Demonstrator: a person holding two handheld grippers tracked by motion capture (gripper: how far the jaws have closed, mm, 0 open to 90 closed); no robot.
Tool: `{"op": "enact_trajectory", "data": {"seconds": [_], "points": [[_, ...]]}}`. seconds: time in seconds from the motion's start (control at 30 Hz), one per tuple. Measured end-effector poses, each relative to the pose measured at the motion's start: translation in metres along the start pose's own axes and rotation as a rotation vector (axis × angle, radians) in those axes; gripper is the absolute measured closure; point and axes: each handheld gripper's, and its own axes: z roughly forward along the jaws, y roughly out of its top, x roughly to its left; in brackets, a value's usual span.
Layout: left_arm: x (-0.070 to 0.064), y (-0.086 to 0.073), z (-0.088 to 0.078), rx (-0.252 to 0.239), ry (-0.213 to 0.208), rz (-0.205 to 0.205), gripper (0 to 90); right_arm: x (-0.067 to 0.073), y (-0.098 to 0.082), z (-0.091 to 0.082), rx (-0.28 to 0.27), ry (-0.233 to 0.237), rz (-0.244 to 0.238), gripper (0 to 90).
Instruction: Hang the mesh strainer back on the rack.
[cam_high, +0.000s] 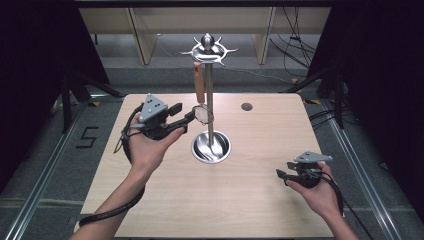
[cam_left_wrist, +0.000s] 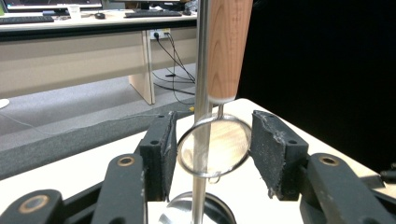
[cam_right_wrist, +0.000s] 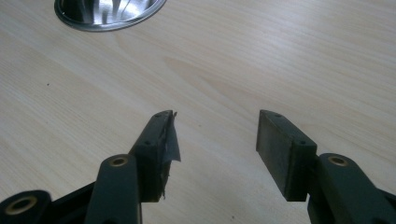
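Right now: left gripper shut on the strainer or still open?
Open. In the left gripper view the left gripper's jaws flank the strainer's round wire rim with gaps both sides; the strainer hangs from the rack.

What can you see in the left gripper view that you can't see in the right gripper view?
Left gripper view alone: a little strainer with a wooden handle, hanging beside a shiny metal pole, with the open left tongs on either side of its ring. Behind are desks and cables on the floor.

Right gripper view alone: the open right tongs above bare wood, holding nothing.

Both: the wooden table and the stand's round metal base.
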Motion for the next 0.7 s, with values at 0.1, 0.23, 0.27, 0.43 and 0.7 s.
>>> {"op": "enact_trajectory", "data": {"seconds": [0.1,0.23,0.27,0.43,0.7], "points": [[0.003,-0.008,-0.007,0.018,-0.008,-0.006,48.9,0.001,0.0,0.0,0.001,0.001,0.008,47.3],[0.006,-0.018,-0.014,0.035,-0.006,-0.011,48.3,-0.001,-0.001,0.001,-0.013,-0.005,-0.019,47.3],[0.006,-0.018,-0.014,0.035,-0.006,-0.011,48.2,-0.001,-0.001,0.001,-0.013,-0.005,-0.019,47.3],[0.009,-0.028,-0.023,0.056,-0.007,-0.012,47.9,0.001,0.0,0.0,0.0,0.001,0.009,47.4],[0.014,-0.044,-0.035,0.077,0.001,-0.015,47.3,0.001,0.0,0.0,0.009,0.009,0.023,47.3]]}}
